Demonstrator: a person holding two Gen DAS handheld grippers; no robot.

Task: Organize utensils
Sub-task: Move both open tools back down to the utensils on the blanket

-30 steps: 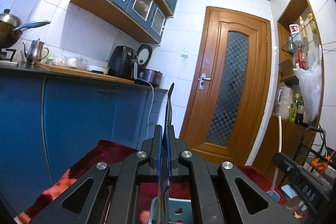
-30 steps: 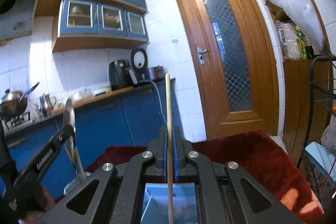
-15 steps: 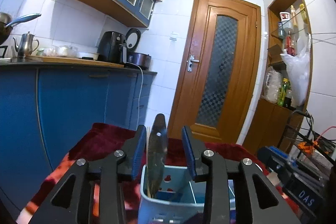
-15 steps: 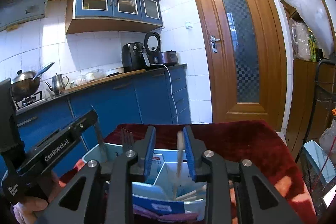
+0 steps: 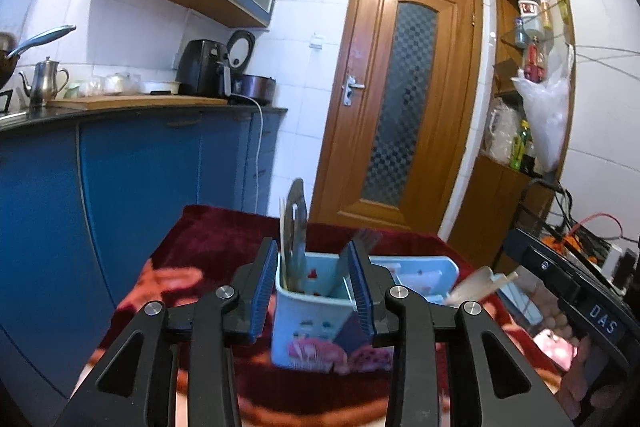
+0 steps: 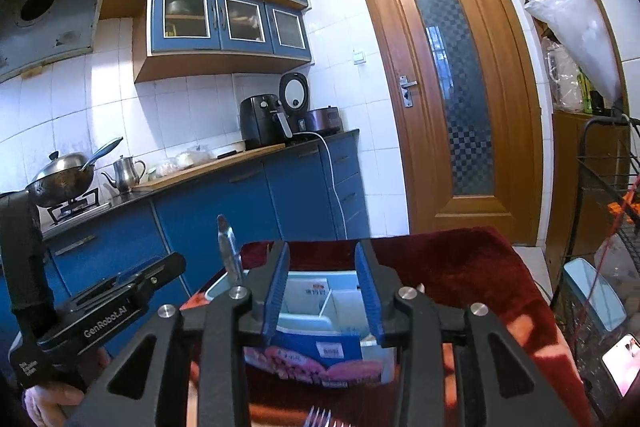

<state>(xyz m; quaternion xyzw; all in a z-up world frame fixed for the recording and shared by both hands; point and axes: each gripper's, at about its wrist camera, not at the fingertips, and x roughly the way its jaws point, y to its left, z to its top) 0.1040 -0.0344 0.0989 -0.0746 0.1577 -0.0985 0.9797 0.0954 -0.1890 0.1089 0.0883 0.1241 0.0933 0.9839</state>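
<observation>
Utensils (image 5: 295, 227) are standing upright in the pale blue caddy (image 5: 320, 323). Your left claw (image 5: 314, 291) and right claw (image 6: 322, 291) have just been opening and are gripping nothing.

Ahead of the left gripper (image 5: 313, 287), the light-blue utensil caddy (image 5: 316, 323) blocked the way low down, a knife blade (image 5: 295, 227) rising from its left compartment. Above the rim the air lay free toward the door (image 5: 400, 99). To its right the right gripper's body (image 5: 568, 291) crowded the side; the red cloth (image 5: 208, 239) left of it was passable.
</observation>
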